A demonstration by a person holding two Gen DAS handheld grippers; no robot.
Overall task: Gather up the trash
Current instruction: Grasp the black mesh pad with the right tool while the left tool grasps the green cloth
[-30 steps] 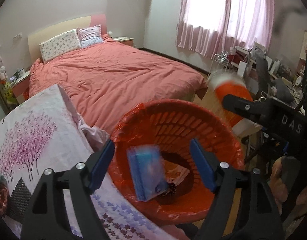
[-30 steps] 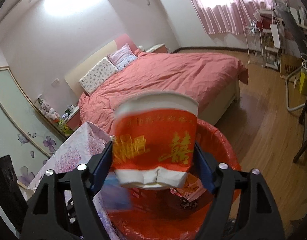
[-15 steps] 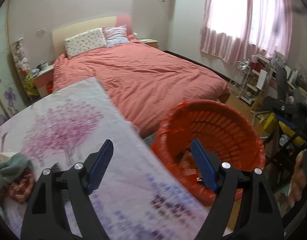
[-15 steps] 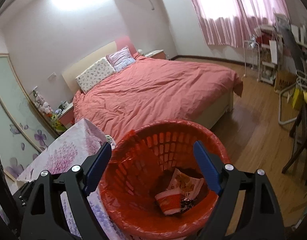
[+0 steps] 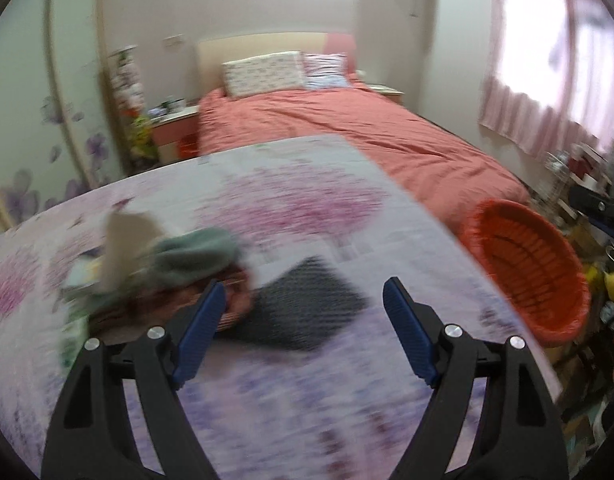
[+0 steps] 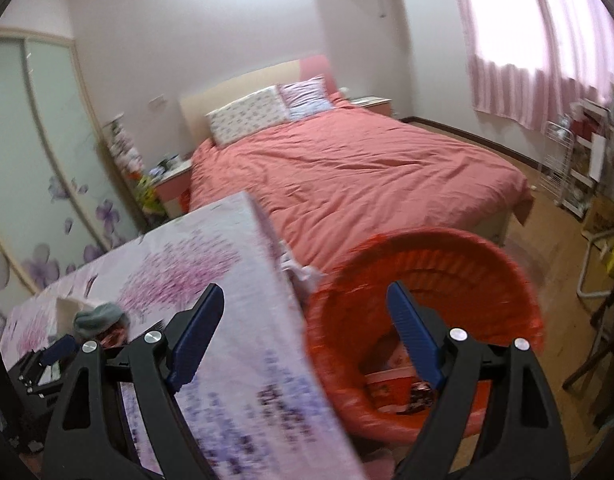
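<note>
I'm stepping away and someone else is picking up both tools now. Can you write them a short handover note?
Left hand-held gripper: open, nothing between its jaws, over the floral tablecloth.
Right hand-held gripper: open, empty, at the table edge beside the orange bin.
Done: a red cup and some wrappers lie in the bin.
Left: a blurred pile on the table, with grey-green cloth and a beige scrap; a dark flat piece lies beside it. Which of these is trash I cannot tell.

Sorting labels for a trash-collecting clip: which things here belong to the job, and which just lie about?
Job: orange bin, red cup inside it, table clutter pile, left gripper, right gripper.
Lying about: bed, pillows, curtains.
</note>
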